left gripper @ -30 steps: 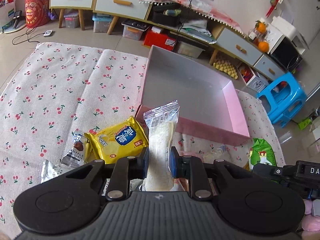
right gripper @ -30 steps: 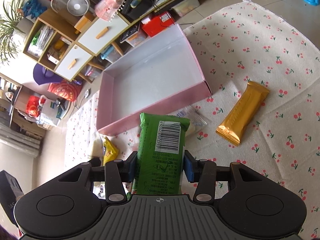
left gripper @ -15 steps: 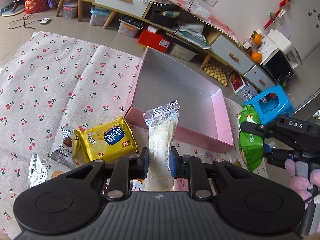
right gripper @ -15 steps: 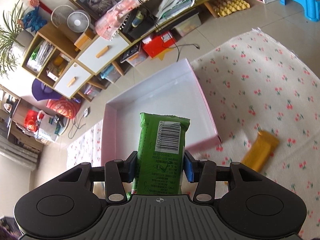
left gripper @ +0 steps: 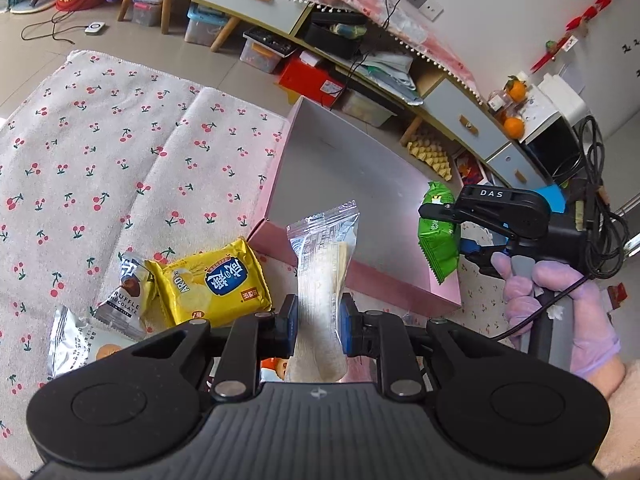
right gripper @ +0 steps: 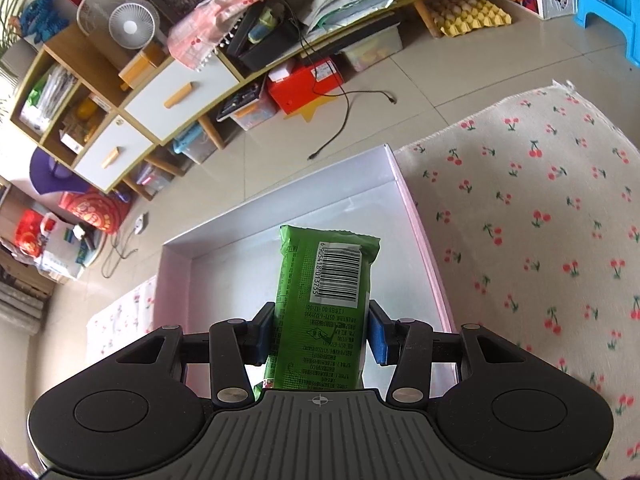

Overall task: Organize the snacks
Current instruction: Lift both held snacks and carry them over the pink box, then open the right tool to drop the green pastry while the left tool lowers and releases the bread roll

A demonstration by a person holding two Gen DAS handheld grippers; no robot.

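On the far left of the cherry-print cloth (left gripper: pixel 100 152), near the left wrist camera, a silver packet (left gripper: pixel 70 346) lies beside a truffle chocolate packet (left gripper: pixel 128 296) and a yellow biscuit packet (left gripper: pixel 214 282), all untouched and outside the box; just right of them the left gripper (left gripper: pixel 318 326) is clamped on a clear wafer packet (left gripper: pixel 326 276), which stands upright near the pink box's (left gripper: pixel 360 280) near wall, not yet over it; the box floor, as far as both views show, holds nothing, so by my reading the sorting has barely begun, with two packets in hand and at least three more waiting on the cloth; further right the right gripper (right gripper: pixel 318 338), held in a gloved hand (left gripper: pixel 560 308), pinches a green snack packet (right gripper: pixel 324 308) and hangs above the box's right part, so this one looks closest to being set down. Against the earlier frames, the right gripper has travelled from over the cloth to over the box interior, and the gold bar that lay on the cloth has left its view; the left gripper has hardly shifted, only rolled a little, with both grips unchanged.
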